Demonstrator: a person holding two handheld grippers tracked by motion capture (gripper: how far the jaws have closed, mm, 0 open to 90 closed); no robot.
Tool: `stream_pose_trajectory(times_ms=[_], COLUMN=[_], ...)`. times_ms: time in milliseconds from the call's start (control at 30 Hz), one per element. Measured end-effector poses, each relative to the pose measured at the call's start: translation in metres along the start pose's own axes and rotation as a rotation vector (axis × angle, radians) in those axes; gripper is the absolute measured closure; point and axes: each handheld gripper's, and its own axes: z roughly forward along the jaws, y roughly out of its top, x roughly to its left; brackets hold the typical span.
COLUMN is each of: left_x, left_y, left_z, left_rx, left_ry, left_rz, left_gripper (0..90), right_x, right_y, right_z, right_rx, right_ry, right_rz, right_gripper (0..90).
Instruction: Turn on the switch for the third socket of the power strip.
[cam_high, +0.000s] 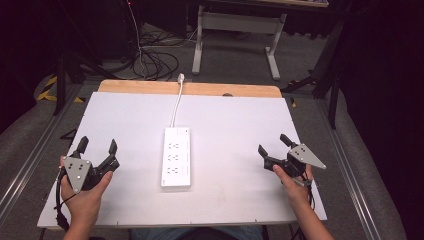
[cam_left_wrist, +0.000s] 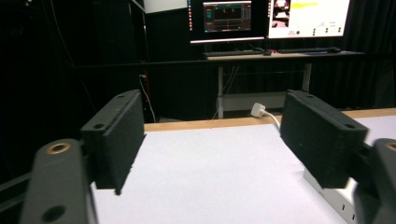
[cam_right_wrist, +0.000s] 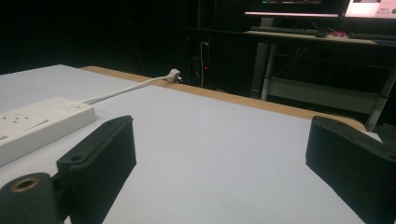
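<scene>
A white power strip (cam_high: 176, 157) lies lengthwise in the middle of the white table (cam_high: 230, 130), and its cord runs to a plug (cam_high: 181, 77) at the far wooden edge. My left gripper (cam_high: 98, 145) rests at the table's left side, held by a hand, open with nothing between its jaws. At the right side my right gripper (cam_high: 273, 143) is open too, also empty. In the left gripper view the strip (cam_left_wrist: 327, 193) peeks out behind the right jaw. The right gripper view has the strip (cam_right_wrist: 37, 123) at the left, with its plug (cam_right_wrist: 173, 74) near the far edge.
A wooden strip (cam_high: 190, 88) borders the table's far edge. Beyond it stand a white desk frame (cam_high: 235, 35) and loose cables (cam_high: 150, 62) on the floor. Monitors (cam_left_wrist: 266, 18) glow on a desk in the dark background. Metal rails (cam_high: 30, 160) flank the table.
</scene>
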Motion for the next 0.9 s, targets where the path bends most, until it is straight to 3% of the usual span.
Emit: stream_pose_trajectory(times_ms=[333,900], left_x=[0.0013,0.0008], left_y=[0.0014,0.0015], left_z=[-0.0019,-0.0026], left_rx=[0.004,-0.001], left_ry=[-0.007,0.009], left_rz=[-0.013,0.009], left_gripper=[43.6,58.3], right_x=[-0.0003,-0.0004], right_y=[-0.0001,-0.0003], right_z=[0.0001,0.0003], right_rx=[0.002,0.004], right_ry=[-0.002,-0.003], right_rz=[0.000,-0.001], right_gripper=[9.1,9.2])
